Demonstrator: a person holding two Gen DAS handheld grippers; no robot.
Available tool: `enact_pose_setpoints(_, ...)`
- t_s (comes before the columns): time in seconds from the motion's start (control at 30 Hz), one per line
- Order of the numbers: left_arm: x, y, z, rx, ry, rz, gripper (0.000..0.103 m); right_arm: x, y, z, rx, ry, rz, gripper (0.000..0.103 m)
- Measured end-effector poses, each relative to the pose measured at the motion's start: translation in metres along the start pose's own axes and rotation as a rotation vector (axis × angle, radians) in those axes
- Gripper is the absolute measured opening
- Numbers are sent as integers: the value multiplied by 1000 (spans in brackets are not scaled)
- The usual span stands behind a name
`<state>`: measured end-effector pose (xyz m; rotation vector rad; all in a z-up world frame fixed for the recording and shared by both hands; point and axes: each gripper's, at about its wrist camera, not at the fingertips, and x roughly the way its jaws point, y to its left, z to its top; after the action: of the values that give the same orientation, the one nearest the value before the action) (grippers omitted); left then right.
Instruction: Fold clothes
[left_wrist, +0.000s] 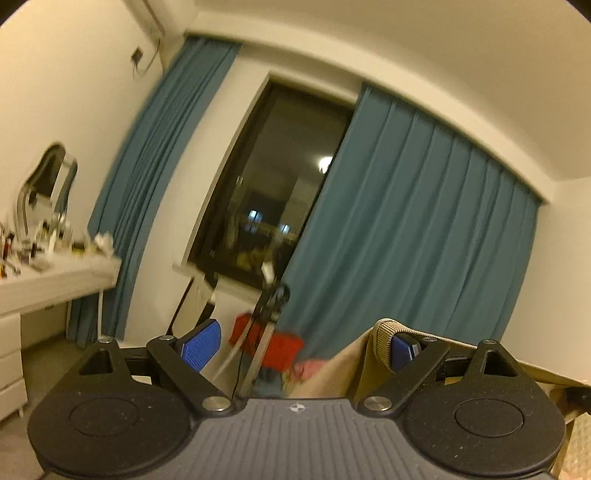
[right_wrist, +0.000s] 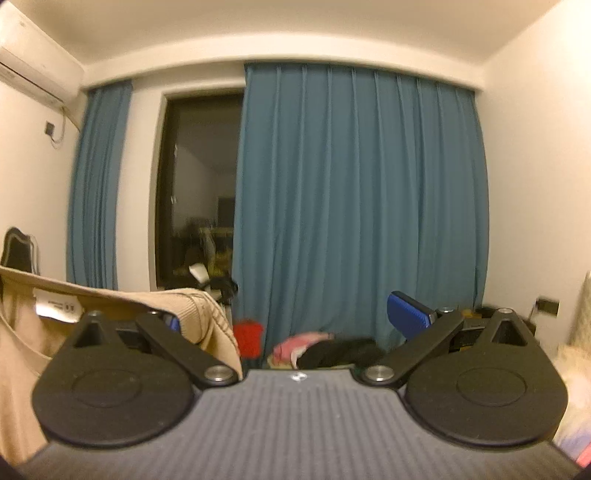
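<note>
The beige sweater (right_wrist: 22, 343) hangs draped over one finger of each wide-spread hand-held gripper, left (left_wrist: 303, 345) and right (right_wrist: 295, 317), apparently hooked rather than clamped, lifted to shake flat for folding.

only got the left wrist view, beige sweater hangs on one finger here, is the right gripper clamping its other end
Observer: No, the right gripper stands open; the beige sweater only hangs over one finger.
Operator: which side faces that camera
Observer: The inside of the neckline, with a white label.
Operator: more clothes waiting
Observer: A black garment lies beside the pink one at the foot of the curtain.
</note>
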<state>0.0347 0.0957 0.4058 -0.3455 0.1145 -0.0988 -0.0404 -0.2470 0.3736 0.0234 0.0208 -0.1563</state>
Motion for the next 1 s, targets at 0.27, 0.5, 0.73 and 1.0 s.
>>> enact_pose_setpoints(0.27,176,29,-94,-22,109,85,92,152,17,-84,24,136,-43,103)
enact_pose_setpoints(0.5,376,68,-216,-22,270,135,92,322,10,-199,44,267,-104,103)
enact_pose_setpoints(0.73,530,129,-369,-27,582,163,91,464,-16,-361,26,503,-124,103)
enact_pose_setpoints(1.0,598,153,-430,188,946,102,91,539,12,-449,-148,890,54,103)
